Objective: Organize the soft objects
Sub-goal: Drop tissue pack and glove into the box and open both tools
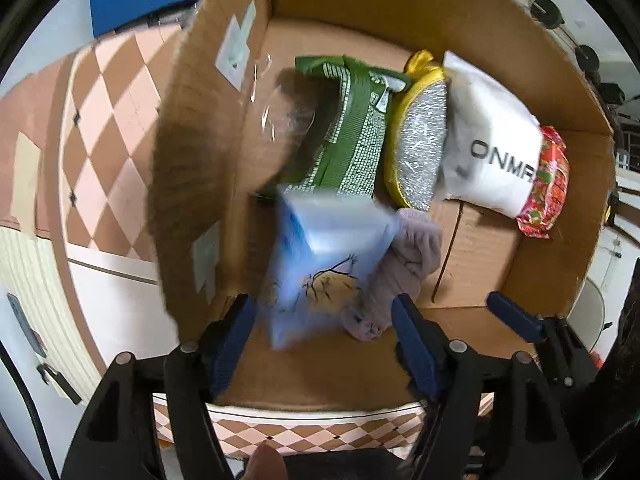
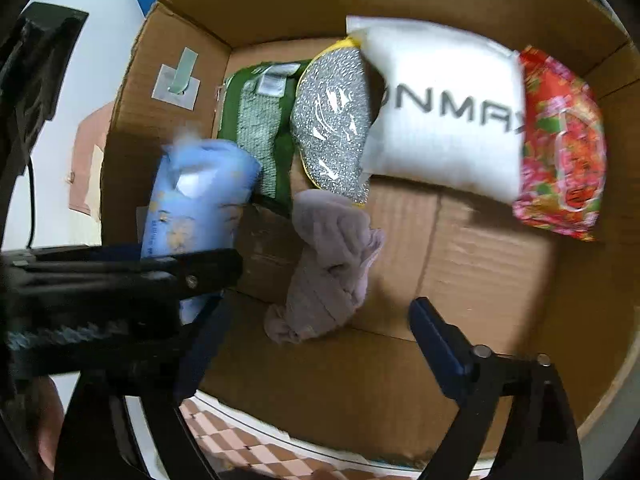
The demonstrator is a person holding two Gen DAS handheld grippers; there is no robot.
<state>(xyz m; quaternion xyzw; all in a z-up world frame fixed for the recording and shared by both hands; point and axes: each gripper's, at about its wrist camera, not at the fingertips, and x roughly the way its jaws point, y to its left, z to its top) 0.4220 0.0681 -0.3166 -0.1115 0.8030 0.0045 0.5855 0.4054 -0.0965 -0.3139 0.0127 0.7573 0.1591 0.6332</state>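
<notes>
A cardboard box [image 1: 480, 276] holds soft things in both views. A blue printed packet [image 1: 320, 256] is blurred, hanging just ahead of my left gripper [image 1: 324, 320], whose jaws stand open around its lower end; whether they touch it I cannot tell. It also shows at the left in the right wrist view [image 2: 196, 200]. A mauve cloth [image 2: 328, 264] lies on the box floor beside it. Behind are a green mat [image 1: 352, 136], a silver scrubber [image 1: 424, 140], a white pouch [image 1: 492, 152] and a red floral packet [image 2: 560, 144]. My right gripper [image 2: 316, 320] is open and empty above the cloth.
The box's left flap [image 1: 200, 140] stands up close to the left gripper. The left gripper body [image 2: 120, 280] crosses the left of the right wrist view. A checkered pink cloth [image 1: 312, 432] lies under the box's near edge.
</notes>
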